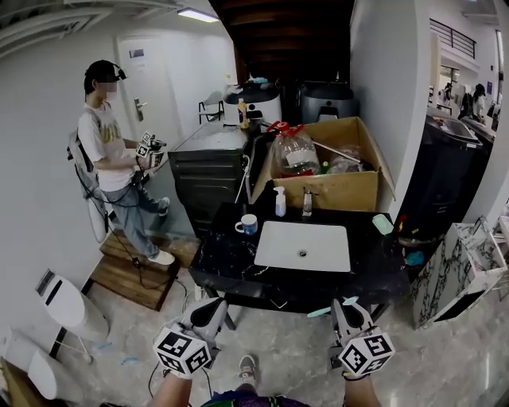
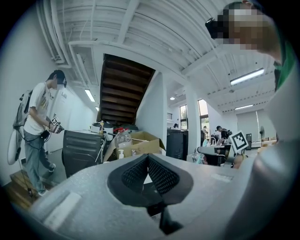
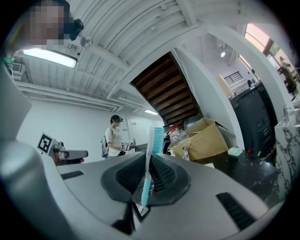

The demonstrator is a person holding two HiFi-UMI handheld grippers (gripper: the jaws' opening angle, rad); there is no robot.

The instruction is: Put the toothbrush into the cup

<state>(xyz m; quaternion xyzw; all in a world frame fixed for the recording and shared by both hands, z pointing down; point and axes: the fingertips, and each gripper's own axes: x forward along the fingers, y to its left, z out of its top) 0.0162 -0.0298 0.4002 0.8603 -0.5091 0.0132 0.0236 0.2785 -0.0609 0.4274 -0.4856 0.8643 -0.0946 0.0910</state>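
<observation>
Grips a teal toothbrush (image 3: pixel 146 185) in the right gripper (image 1: pixel 343 304), clamped crosswise to the jaws (bristles uppermost in the right gripper view). Carries the left gripper (image 1: pixel 213 307) empty, jaws pressed together. Faces a black counter (image 1: pixel 223 262), white cup (image 1: pixel 247 225) left of the sink (image 1: pixel 318 238), well ahead and leftward of the toothbrush. Likely needs the handle tipped downward.

head view looks down on the counter (image 1: pixel 227 258) from afar; both gripper views face level, sharing the cardboard box (image 2: pixel 140 147).

Bright, even light from ceiling tubes (image 1: pixel 197 14); fisheye bending at edges; corners black.
</observation>
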